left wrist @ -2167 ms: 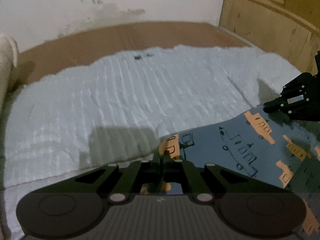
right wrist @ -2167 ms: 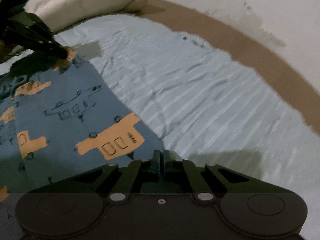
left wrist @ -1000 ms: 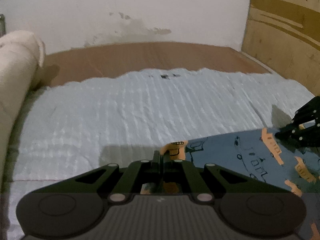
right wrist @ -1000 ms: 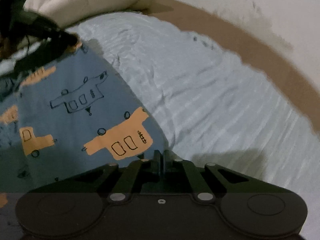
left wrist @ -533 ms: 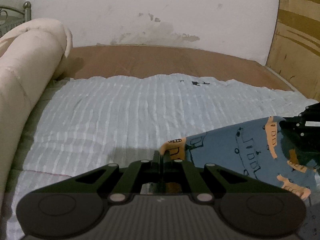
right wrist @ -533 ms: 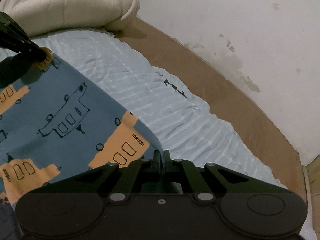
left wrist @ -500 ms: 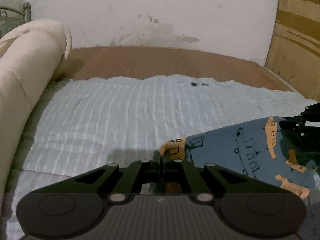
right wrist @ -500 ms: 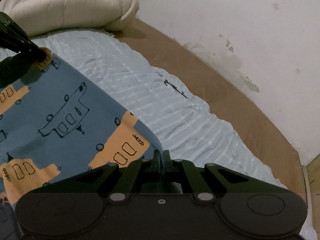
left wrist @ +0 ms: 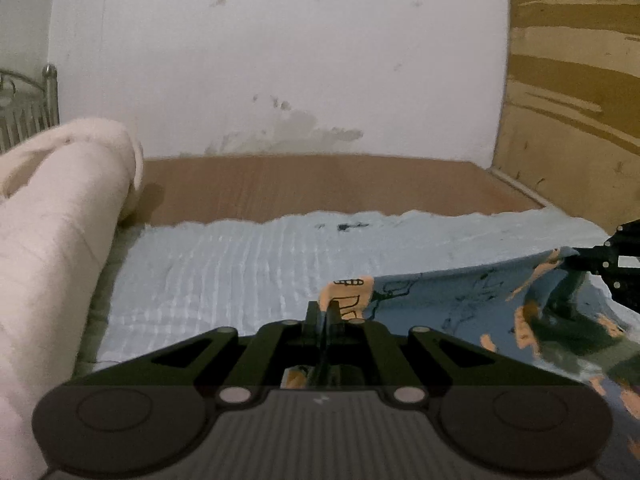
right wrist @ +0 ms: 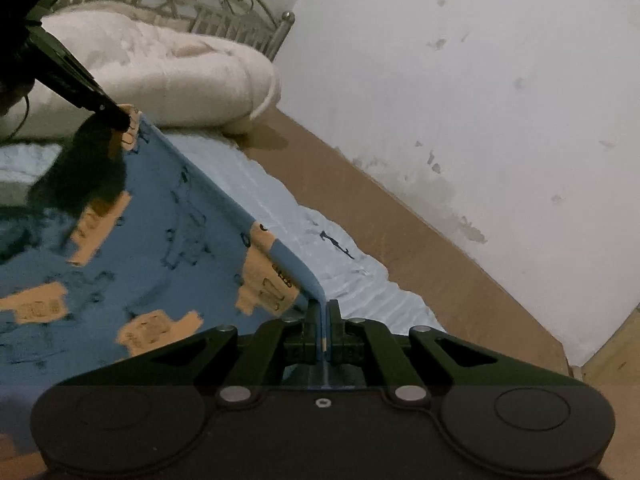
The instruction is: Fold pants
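Pants (right wrist: 132, 240), blue with orange trucks, hang stretched above the pale bedspread (left wrist: 224, 272). The left gripper (left wrist: 322, 312) and right gripper (right wrist: 322, 320) each clamp one corner, seemingly keeping the edge taut for folding.

We see a bed (left wrist: 320, 184) whose brown wooden base lies bare along the edge by the wall. A pale blue ribbed sheet (left wrist: 224, 264) covers the rest, its ragged border stopping short of that edge, with a small dark mark near the border. A rolled cream quilt (left wrist: 52, 216) lies along the head end, beside the metal headboard (right wrist: 224, 20). The blue pants (right wrist: 132, 248) with orange prints are partly raised off the sheet; how much of them rests on it we cannot tell.
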The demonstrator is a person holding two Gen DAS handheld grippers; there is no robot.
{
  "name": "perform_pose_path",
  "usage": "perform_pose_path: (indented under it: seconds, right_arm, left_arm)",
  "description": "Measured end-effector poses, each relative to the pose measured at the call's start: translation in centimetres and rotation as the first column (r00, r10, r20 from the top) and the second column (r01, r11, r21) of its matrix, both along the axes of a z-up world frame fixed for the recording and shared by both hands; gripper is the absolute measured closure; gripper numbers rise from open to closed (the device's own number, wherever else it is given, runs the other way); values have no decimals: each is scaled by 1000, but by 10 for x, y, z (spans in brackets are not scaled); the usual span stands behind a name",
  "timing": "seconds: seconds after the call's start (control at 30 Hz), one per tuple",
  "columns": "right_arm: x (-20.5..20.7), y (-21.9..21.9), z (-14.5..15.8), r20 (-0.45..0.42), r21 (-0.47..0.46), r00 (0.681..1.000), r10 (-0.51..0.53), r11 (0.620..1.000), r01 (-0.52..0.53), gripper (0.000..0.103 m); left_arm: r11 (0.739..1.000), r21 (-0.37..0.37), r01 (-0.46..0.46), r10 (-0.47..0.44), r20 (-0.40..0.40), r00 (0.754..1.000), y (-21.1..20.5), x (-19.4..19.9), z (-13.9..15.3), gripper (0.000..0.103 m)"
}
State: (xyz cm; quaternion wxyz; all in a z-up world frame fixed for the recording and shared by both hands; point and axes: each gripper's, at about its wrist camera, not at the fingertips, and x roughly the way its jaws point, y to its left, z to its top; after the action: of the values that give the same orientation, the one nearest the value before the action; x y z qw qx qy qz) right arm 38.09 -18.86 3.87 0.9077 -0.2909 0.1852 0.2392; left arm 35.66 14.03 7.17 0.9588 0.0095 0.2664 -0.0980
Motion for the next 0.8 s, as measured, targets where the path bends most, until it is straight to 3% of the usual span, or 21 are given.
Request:
perform_pose_path:
  seconds: [0.23,0.43,0.63,0.8]
  right_arm:
    - [-87,-21,12,0,59,1000,13,998,-13,103]
    - [-156,-34,3,-18,126,1000,20,992,-18,103]
    - [-188,-43,-16,-54,165,998,17,986,-8,103]
    - [-207,-42,-38,-53,145,999,13,989,-5,103]
  left_arm:
    - [1000,5,27,-27,43,999,-9,-73,-1,102]
    - [997,13,75,-75,65,995,-15,-121,-23,102]
    - [994,34,101,-103,64,993,-16,-153,-52,102]
    - [990,68,122,-125,44,991,-21,-165,-68,102]
